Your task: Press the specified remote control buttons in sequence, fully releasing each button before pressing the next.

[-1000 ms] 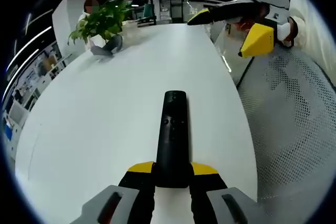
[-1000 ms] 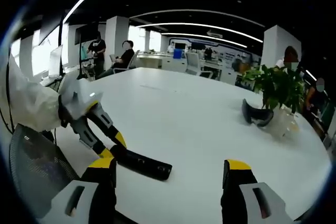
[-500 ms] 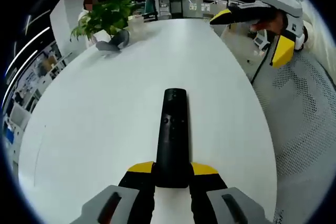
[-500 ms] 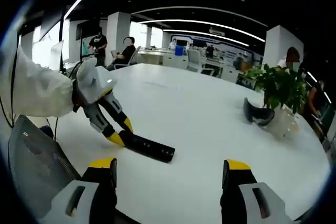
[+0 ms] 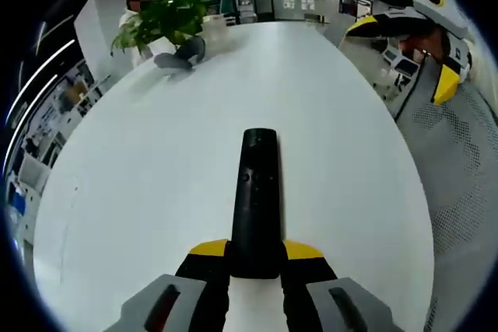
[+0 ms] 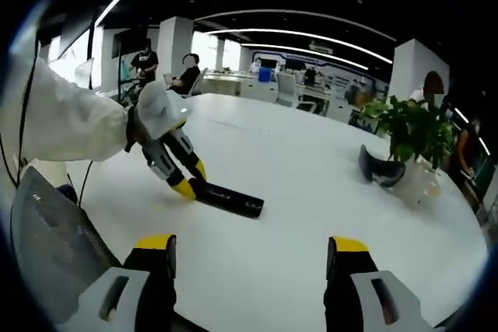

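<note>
A long black remote control (image 5: 256, 200) points away from me over the white table (image 5: 156, 161), its near end clamped between the yellow-tipped jaws of my left gripper (image 5: 255, 253). Small buttons show on its upper half. In the right gripper view the same remote (image 6: 230, 199) lies low over the table, held by the left gripper (image 6: 188, 183) in a white-sleeved hand. My right gripper (image 6: 250, 245) stands open near the table's edge, well short of the remote, nothing between its jaws. It also appears at the upper right of the left gripper view, the right gripper (image 5: 436, 52), off the table's side.
A potted green plant (image 5: 167, 19) and a dark curved object (image 6: 380, 170) beside it stand at the far end of the table. A grey mesh chair (image 5: 459, 161) sits by the table's right side. People sit and stand at desks behind (image 6: 187, 75).
The left gripper has carried the remote further in over the table, away from the edge. The right gripper has stayed open and now sits further off to the side.
</note>
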`<action>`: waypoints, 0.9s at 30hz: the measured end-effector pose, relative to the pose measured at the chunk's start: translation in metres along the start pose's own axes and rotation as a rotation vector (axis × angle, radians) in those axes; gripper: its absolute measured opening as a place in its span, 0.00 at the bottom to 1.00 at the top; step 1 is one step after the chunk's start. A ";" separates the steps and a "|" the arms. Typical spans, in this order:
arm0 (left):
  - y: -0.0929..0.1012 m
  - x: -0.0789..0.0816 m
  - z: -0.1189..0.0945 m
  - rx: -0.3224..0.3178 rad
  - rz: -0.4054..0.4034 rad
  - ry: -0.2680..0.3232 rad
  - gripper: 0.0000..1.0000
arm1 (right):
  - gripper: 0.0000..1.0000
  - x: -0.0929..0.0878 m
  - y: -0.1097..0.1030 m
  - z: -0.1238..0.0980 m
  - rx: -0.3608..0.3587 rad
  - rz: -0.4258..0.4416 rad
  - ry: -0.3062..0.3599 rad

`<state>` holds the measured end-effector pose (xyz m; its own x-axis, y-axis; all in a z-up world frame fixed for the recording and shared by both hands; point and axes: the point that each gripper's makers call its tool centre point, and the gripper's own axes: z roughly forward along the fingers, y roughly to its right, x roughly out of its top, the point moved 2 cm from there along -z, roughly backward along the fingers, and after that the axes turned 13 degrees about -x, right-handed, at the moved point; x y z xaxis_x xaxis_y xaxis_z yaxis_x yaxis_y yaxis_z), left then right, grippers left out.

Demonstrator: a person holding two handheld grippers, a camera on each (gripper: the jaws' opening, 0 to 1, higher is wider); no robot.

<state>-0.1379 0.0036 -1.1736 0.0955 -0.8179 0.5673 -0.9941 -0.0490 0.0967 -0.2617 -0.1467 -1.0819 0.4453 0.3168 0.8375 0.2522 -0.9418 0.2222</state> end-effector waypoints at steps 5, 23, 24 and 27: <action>-0.014 0.000 0.000 0.002 0.015 -0.019 0.24 | 0.78 -0.002 -0.001 0.001 -0.002 -0.008 -0.010; -0.055 0.002 -0.005 0.003 0.009 -0.037 0.24 | 0.72 -0.003 0.003 0.001 -0.018 -0.001 -0.021; -0.057 0.001 -0.006 0.002 0.009 -0.039 0.24 | 0.71 -0.003 0.003 0.001 -0.018 0.000 -0.021; -0.063 0.000 -0.008 0.010 0.025 -0.058 0.24 | 0.71 -0.003 0.003 0.001 -0.021 0.003 -0.017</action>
<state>-0.0750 0.0112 -1.1737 0.0679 -0.8508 0.5211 -0.9966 -0.0336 0.0750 -0.2614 -0.1506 -1.0838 0.4604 0.3156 0.8297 0.2332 -0.9449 0.2299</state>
